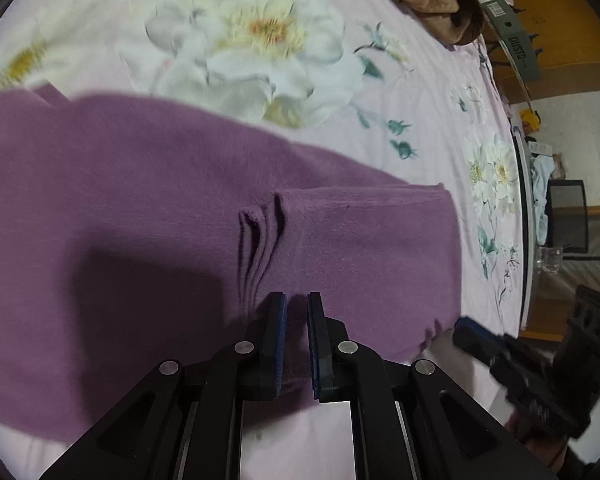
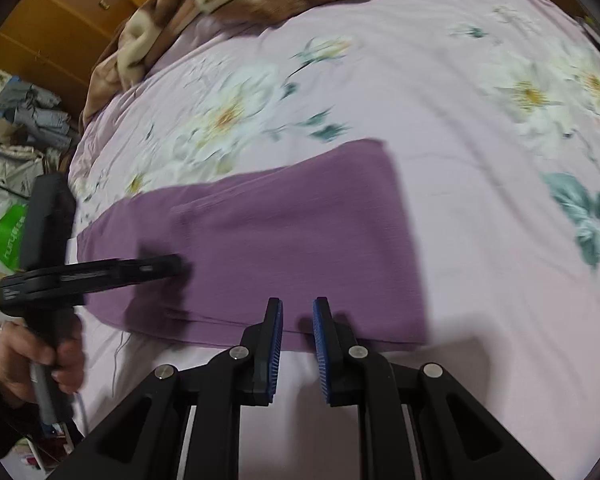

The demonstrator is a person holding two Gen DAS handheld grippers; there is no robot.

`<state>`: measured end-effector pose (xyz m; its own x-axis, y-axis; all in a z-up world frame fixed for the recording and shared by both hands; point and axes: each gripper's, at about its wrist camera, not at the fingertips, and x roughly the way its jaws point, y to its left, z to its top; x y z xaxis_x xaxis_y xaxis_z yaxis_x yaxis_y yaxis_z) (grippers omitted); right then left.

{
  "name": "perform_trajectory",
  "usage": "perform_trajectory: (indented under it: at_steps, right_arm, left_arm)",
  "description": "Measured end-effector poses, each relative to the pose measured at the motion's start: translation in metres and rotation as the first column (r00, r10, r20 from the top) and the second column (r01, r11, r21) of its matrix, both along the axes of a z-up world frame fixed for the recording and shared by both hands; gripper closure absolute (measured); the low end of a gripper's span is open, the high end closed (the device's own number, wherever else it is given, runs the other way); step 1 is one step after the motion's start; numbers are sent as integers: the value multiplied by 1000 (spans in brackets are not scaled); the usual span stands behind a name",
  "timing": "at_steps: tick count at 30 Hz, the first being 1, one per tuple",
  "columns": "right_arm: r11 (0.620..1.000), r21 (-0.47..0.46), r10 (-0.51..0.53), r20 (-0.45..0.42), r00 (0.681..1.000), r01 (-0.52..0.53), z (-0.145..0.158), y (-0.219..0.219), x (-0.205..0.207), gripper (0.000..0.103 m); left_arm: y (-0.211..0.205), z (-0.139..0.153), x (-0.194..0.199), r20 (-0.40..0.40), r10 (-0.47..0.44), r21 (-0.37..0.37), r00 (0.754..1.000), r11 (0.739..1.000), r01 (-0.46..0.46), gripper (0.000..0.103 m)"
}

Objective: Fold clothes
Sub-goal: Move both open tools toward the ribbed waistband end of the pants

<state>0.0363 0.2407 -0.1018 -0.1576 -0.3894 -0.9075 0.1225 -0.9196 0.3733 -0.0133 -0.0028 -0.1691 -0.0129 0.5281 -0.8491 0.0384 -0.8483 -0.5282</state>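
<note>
Fingers of left gripper [image 1: 297, 312] and right gripper [image 2: 297, 316] stand parted, empty, over purple garment [image 2: 284, 236]: soft, limp fleece, likely best pinched at near hem corners.

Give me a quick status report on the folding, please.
Left gripper and right gripper open, empty. Purple garment partly folded on the floral bedsheet. Nothing in the way.
</note>
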Motion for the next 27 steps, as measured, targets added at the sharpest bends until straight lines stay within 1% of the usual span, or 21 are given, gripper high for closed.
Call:
perform_trajectory:
  at_steps: [1, 2, 4, 5, 6, 7, 9, 10, 13, 16, 17, 20, 24, 26, 27]
  right_arm:
    - [1000, 4, 4, 6, 1000, -4, -1, -7, 0, 86]
    - [1000, 9, 7, 9, 1000, -7, 0, -13, -1, 86]
    - [1000, 17, 17, 4, 1000, -17, 3, -27, -3, 86]
    - [1000, 19, 23, -2, 1000, -23, 6, -33, -3, 86]
    - [999, 22, 32, -6, 999, -32, 9, -39, -4, 86]
    - [999, 24, 41, -8, 999, -41, 10, -47, -6, 86]
    - [998, 28, 59, -12, 998, -59, 14, -62, -8, 86]
    - [997, 28, 67, -16, 998, -67, 15, -71, -9, 86]
    - [995, 31, 97, -23, 995, -96, 17, -103, -10, 85]
    - [991, 25, 133, -16, 991, -132, 16, -134, -5, 74]
    - [989, 23, 146, -16, 989, -146, 16, -144, -2, 73]
    - [981, 20, 193, -17, 981, -192, 17, -175, 8, 73]
    - [973, 23, 230, -21, 973, -230, 20, -205, 16, 73]
    - [970, 26, 242, -24, 970, -242, 22, -218, 18, 73]
    - [968, 28, 248, -25, 968, -248, 22, -224, 19, 73]
  left_arm:
    - [2, -7, -2, 13, -2, 9, 1000, 1000, 2, 93]
    - [3, -7, -4, 14, -10, 12, 1000, 1000, 9, 93]
    - [-3, 6, -3, -25, -14, 41, 1000, 999, 15, 92]
    - [-10, 13, -1, -45, -11, 47, 999, 999, 13, 91]
    - [-18, 21, 2, -65, -7, 53, 998, 999, 11, 76]
    - [-30, 27, 6, -84, 0, 40, 996, 999, 3, 58]
    - [-59, 36, 14, -122, 26, -3, 992, 1000, -27, 45]
    - [-73, 39, 18, -134, 38, -25, 990, 999, -41, 42]
    - [-124, 39, 26, -135, 90, -102, 987, 989, -104, 38]
    - [-183, 34, 36, -114, 184, -138, 976, 970, -199, 36]
    - [-203, 34, 40, -118, 215, -150, 970, 961, -231, 35]
    - [-261, 34, 50, -132, 304, -183, 943, 928, -325, 31]
    - [-333, 30, 64, -146, 411, -229, 900, 871, -435, 30]
    - [-362, 24, 71, -135, 458, -223, 879, 850, -477, 30]
    - [-372, 21, 74, -134, 467, -224, 874, 845, -485, 30]
